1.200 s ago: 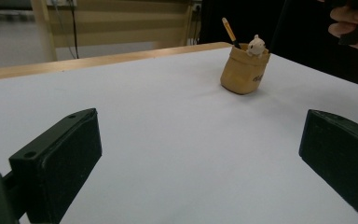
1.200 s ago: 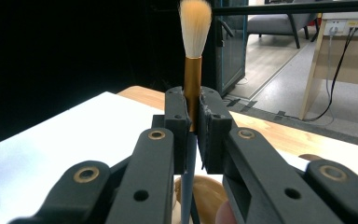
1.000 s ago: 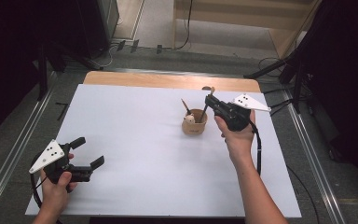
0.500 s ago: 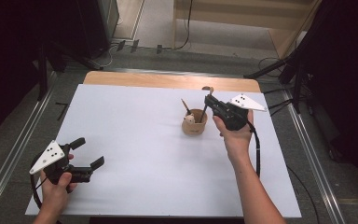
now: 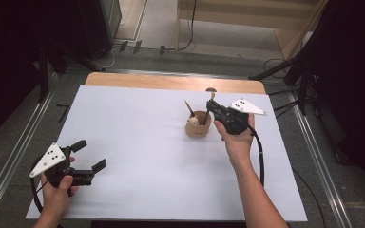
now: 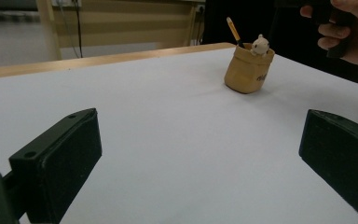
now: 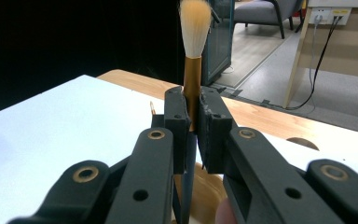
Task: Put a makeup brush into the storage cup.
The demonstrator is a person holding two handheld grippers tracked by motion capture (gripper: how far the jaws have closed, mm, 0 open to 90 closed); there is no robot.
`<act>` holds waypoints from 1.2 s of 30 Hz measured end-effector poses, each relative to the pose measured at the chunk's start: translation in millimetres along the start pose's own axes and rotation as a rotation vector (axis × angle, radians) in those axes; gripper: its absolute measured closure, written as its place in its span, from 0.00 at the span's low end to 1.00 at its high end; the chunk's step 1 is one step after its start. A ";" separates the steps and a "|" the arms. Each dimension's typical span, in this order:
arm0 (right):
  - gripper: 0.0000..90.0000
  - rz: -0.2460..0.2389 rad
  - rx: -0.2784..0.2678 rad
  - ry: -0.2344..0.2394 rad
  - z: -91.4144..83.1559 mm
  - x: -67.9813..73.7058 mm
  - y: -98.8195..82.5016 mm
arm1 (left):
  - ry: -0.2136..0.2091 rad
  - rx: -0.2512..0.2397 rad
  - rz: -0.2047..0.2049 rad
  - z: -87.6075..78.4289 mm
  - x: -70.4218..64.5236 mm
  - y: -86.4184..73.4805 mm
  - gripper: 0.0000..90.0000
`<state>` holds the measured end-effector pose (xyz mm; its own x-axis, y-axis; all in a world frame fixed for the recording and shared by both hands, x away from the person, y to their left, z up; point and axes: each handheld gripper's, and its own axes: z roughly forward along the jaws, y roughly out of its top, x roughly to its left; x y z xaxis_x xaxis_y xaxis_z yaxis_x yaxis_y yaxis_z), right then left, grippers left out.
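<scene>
A small brown pot [image 5: 198, 124] stands on the white table sheet [image 5: 138, 142], right of centre. Out of it stick a dark pencil-like stick [image 5: 189, 108] and a small pale figure [image 5: 194, 121]. My right gripper [image 5: 212, 107] hovers just right of the pot, shut on a brush [image 7: 193, 70] held upright, its pale bristles on top and its gold ferrule between the jaws [image 7: 193, 116]. My left gripper [image 5: 91, 154] rests at the near left corner, open with nothing between its pads [image 6: 56, 158]. From there the pot [image 6: 248, 70] stands far off.
The wooden table edge [image 5: 171, 81] runs along the far side of the sheet. Metal rails [image 5: 313, 142] flank the table on the floor, with cables and stand legs [image 5: 285, 71] beyond. The right hand [image 6: 345, 28] appears at the top right of the left gripper view.
</scene>
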<state>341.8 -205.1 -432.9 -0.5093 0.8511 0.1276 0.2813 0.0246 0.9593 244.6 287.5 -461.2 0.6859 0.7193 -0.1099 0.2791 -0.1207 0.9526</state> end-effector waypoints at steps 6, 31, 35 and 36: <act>0.94 0.002 0.012 -0.002 2.8 1.8 -4.1 | 0.002 0.000 0.000 0.4 -0.3 -0.3 0.00; 0.00 0.067 0.050 0.040 -12.2 -0.6 -7.1 | -0.001 0.004 0.001 1.3 -0.2 -0.9 0.00; 0.00 0.055 0.038 0.045 -19.8 -1.1 -8.4 | 0.002 0.000 0.001 0.8 0.1 -0.8 0.00; 0.00 0.051 0.036 0.040 -21.7 -1.5 -9.1 | 0.002 -0.001 0.002 0.7 0.1 -0.8 0.00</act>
<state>322.4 -218.0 -436.4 -0.5255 0.8301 0.1865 0.3362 0.0013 0.9418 244.9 287.3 -462.1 0.6851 0.7204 -0.1076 0.2774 -0.1215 0.9530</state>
